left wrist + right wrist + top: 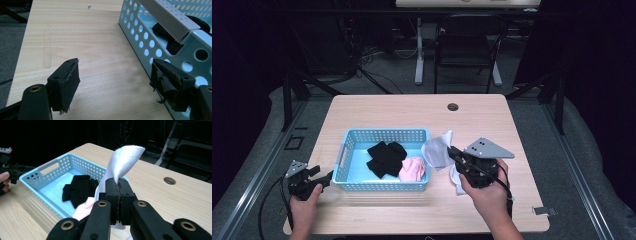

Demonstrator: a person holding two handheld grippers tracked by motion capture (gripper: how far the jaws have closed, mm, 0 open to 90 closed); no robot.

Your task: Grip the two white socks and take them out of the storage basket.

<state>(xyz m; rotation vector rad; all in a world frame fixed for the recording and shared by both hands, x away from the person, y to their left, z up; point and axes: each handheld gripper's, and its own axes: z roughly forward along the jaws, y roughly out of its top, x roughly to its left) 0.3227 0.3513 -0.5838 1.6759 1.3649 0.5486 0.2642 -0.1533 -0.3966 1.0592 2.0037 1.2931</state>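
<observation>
Around us, a dark room and a pale wooden table (377, 107); our right gripper (119, 187) pinches a white cloth (123, 160) beside the blue basket (384, 135), left gripper (115, 82) spread empty.

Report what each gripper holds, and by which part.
The right gripper is shut on a white cloth, pinched at a fold of it, the cloth rising above the fingers. The left gripper is open beside the blue basket and holds nothing.
</observation>
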